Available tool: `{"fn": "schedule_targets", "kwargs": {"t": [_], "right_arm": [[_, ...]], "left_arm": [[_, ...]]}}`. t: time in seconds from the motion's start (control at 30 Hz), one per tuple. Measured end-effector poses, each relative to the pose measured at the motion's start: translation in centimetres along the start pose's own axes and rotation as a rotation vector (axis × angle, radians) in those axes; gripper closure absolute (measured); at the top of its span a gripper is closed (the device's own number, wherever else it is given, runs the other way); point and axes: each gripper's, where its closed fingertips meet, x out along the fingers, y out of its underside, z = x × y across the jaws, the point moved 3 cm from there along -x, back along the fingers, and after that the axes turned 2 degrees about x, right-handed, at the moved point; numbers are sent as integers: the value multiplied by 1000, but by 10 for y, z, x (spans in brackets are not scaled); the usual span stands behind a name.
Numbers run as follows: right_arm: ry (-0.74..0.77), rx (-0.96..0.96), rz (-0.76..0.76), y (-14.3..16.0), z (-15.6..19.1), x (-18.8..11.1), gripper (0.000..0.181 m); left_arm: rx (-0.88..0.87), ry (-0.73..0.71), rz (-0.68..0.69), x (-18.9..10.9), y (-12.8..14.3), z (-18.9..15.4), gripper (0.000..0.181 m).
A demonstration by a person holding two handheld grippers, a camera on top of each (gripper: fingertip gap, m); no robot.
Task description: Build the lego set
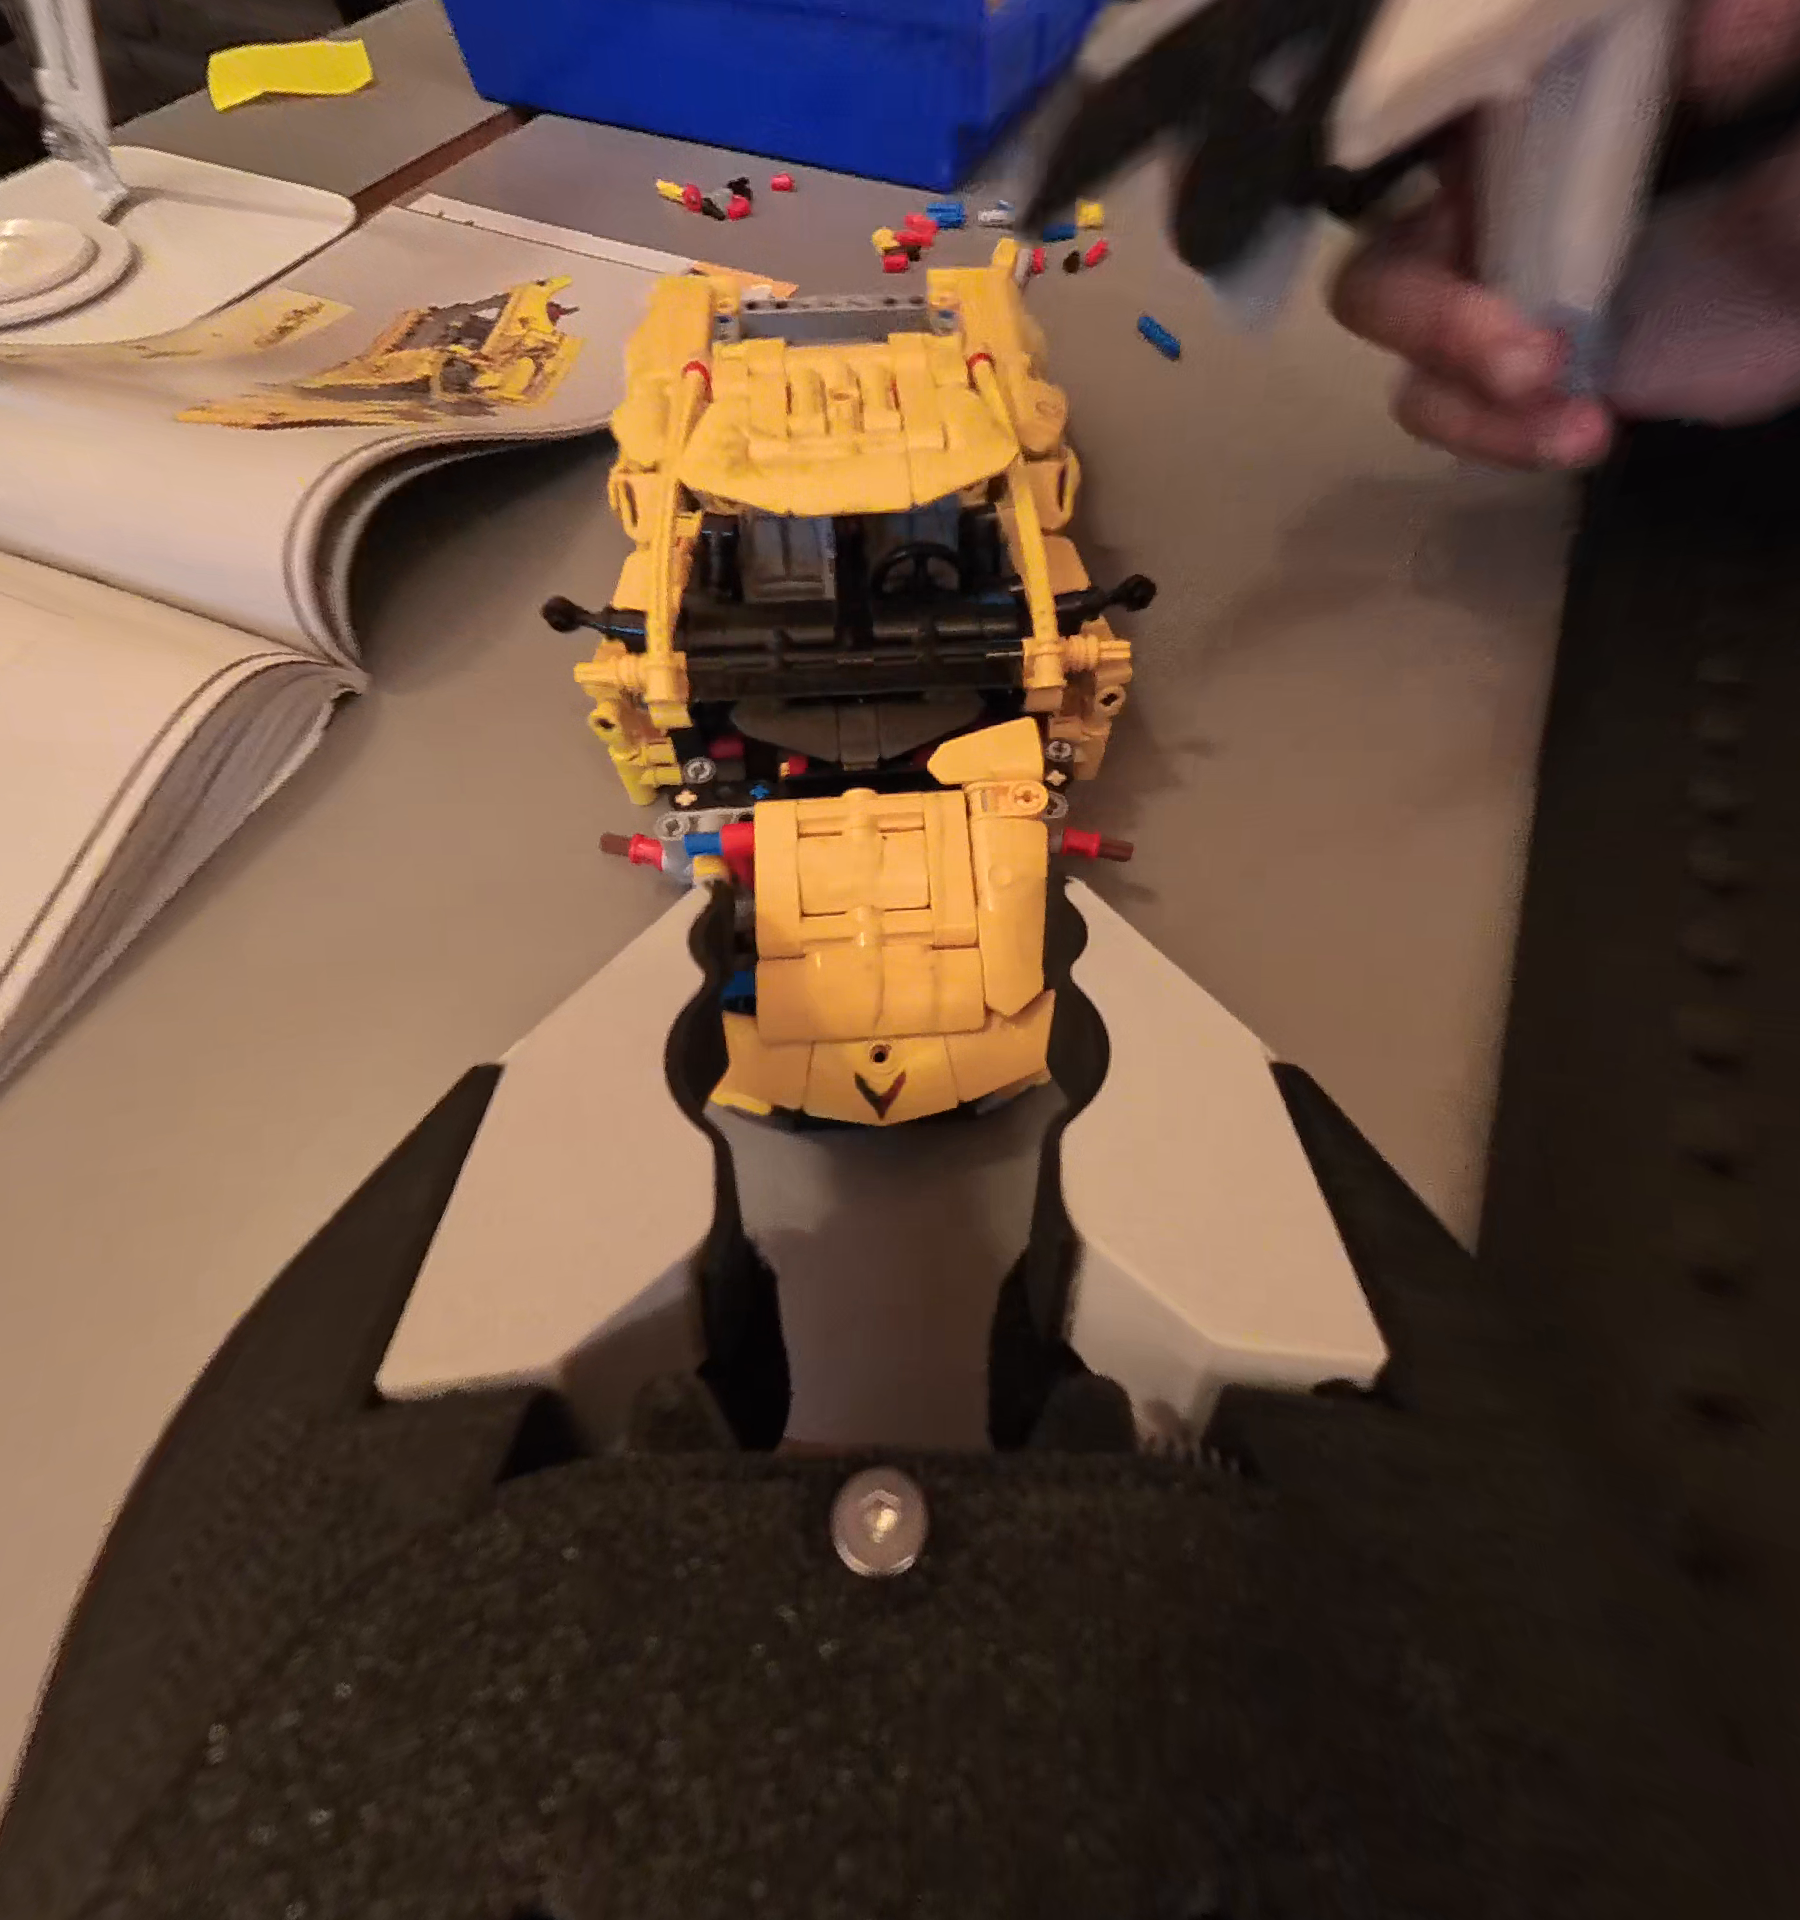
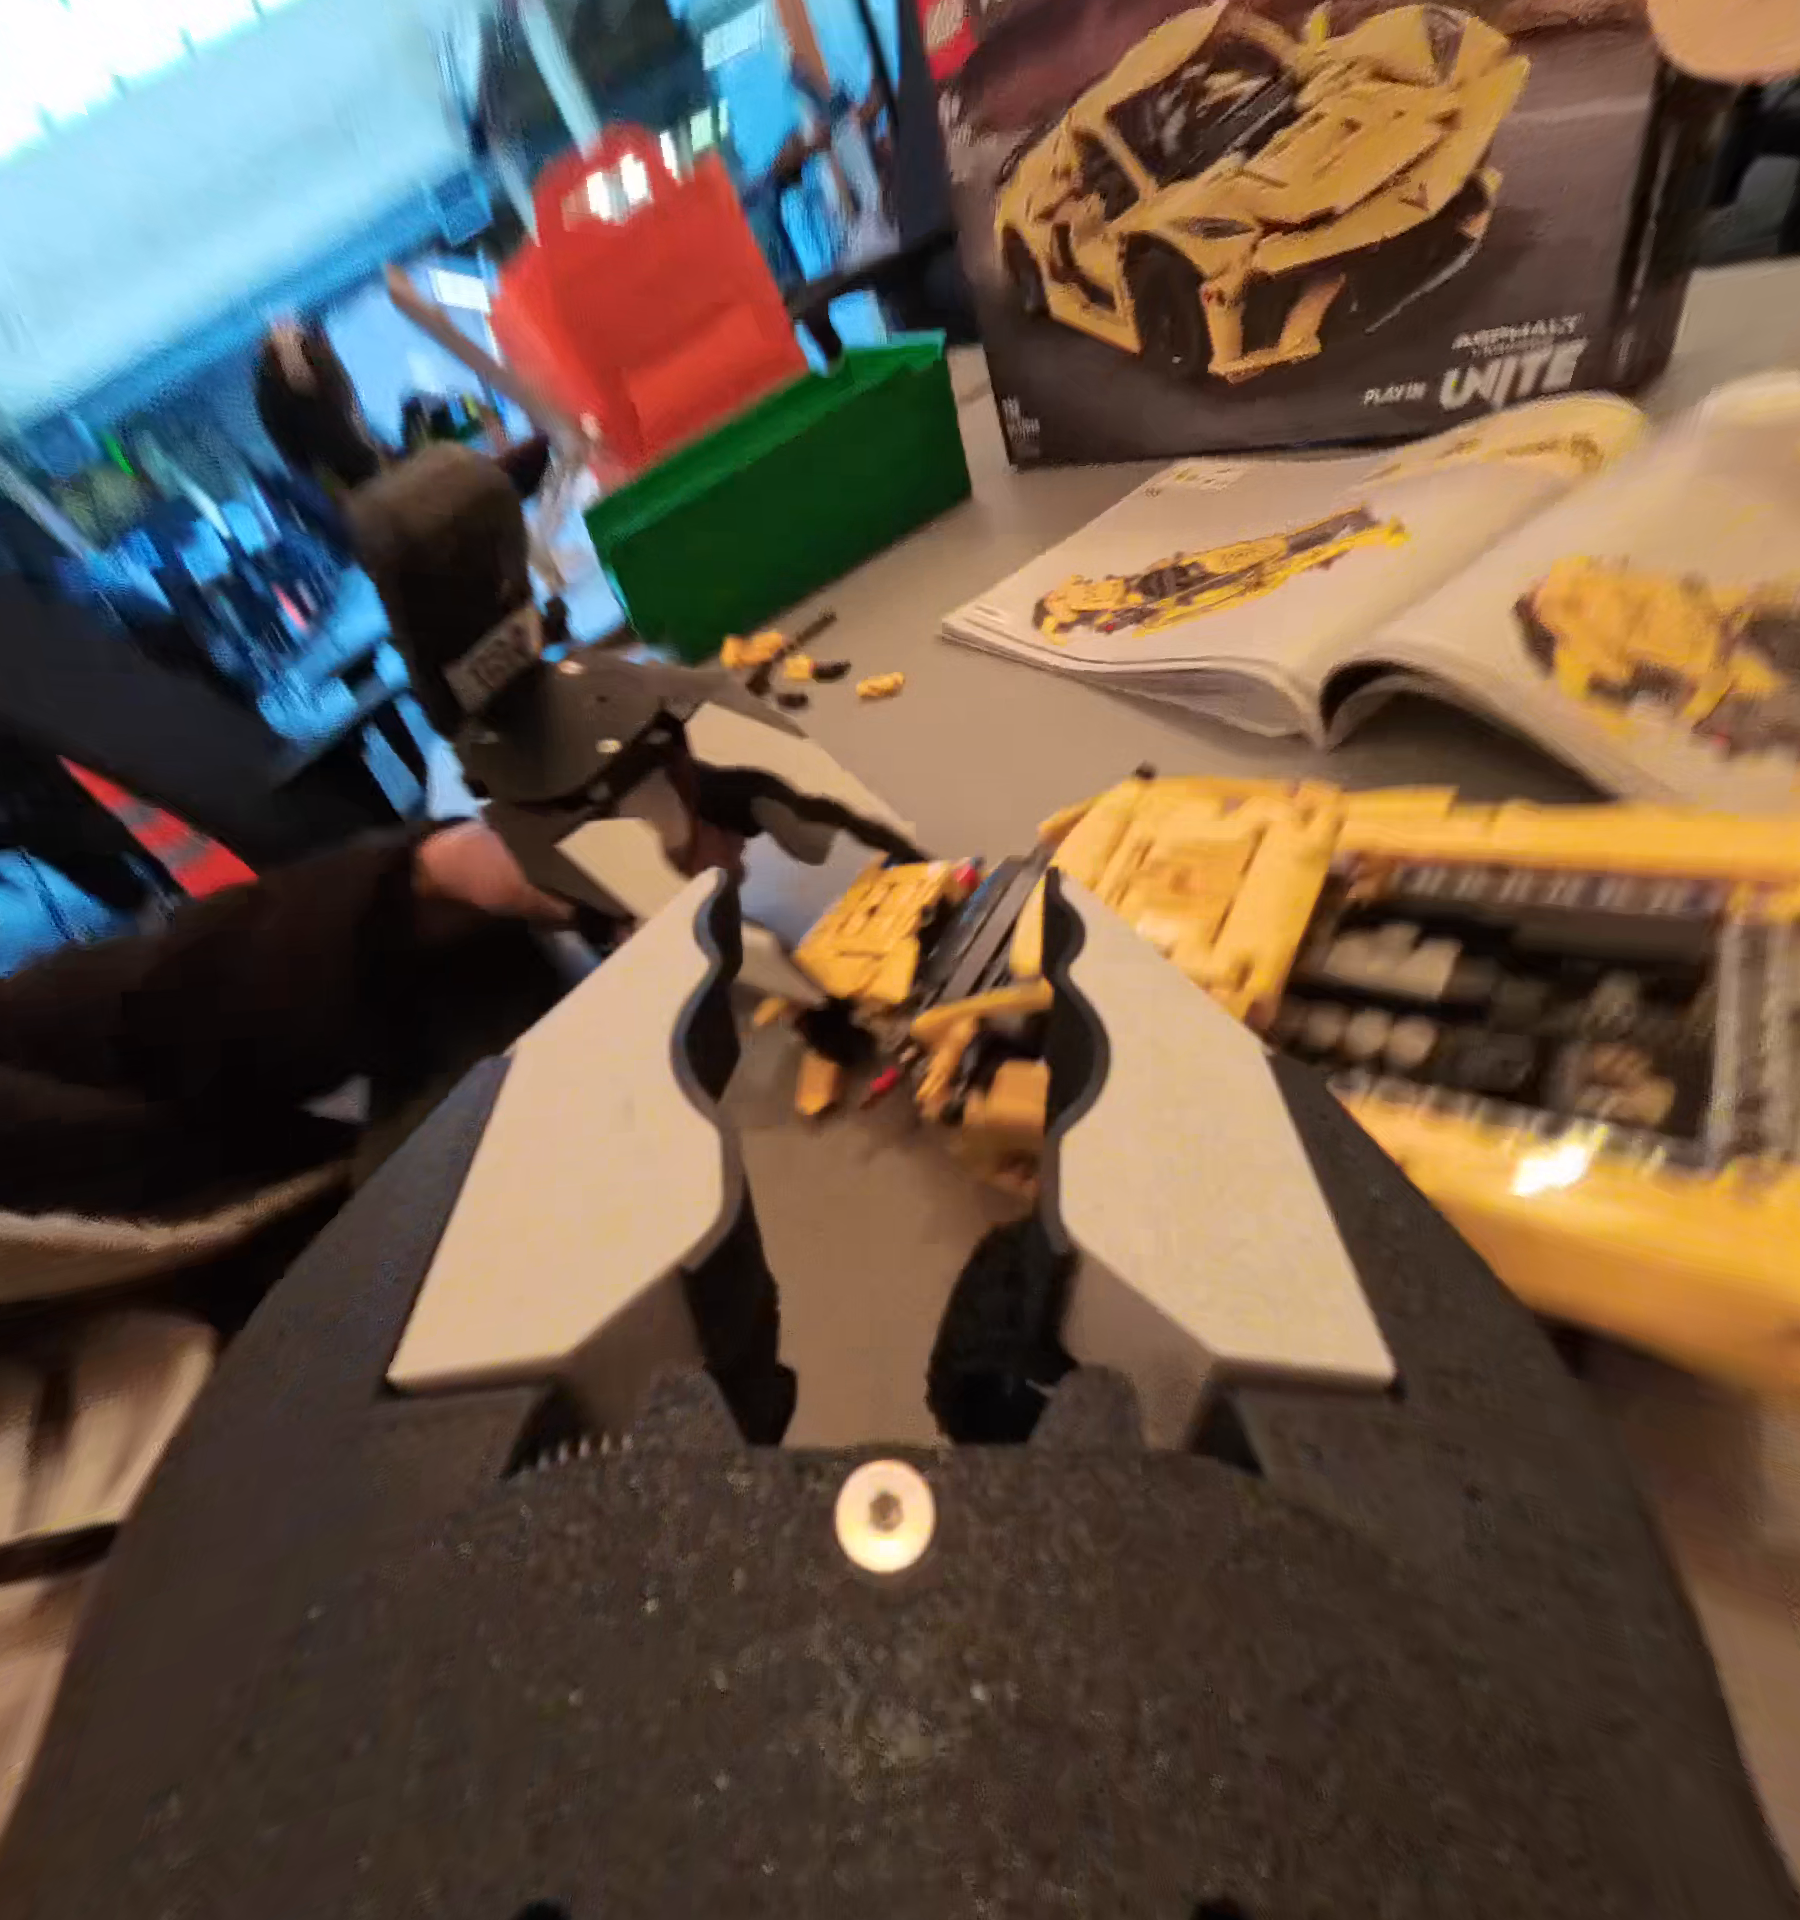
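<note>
The left gripper (image 1: 880,997) clamps the nose of the yellow lego car (image 1: 854,582), steadying it on the counter (image 1: 304,987), while the right gripper (image 2: 891,987), half open and empty, closes in.

Motion blur is smearing the right gripper (image 1: 1291,135) at upper right; the blue bin (image 1: 771,73) is running off the top edge.
</note>
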Motion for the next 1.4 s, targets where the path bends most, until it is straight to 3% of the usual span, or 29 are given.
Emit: {"fn": "schedule_targets", "kwargs": {"t": [0.1,0.13,0.27,0.37,0.43,0.57,1.4], "right_arm": [[42,-18,-37,22,3,-15,122],[53,-56,-28,21,4,-21,129],[7,-65,-56,16,9,-24,131],[19,-130,-15,23,11,-20,132],[23,-169,-2,26,12,-18,133],[47,-195,-1,27,8,-17,135],[76,-110,57,37,-6,-13,140]], "left_arm": [[-27,-69,-14,-7,1,16,121],[-43,-90,-27,-10,-1,21,121],[-158,-110,-255,-40,-24,38,122],[-228,-198,-337,-63,-27,56,122],[-261,-313,-344,-76,-21,71,124],[-335,-534,-216,-89,10,98,135],[-347,-466,-145,-76,16,88,142]]}}
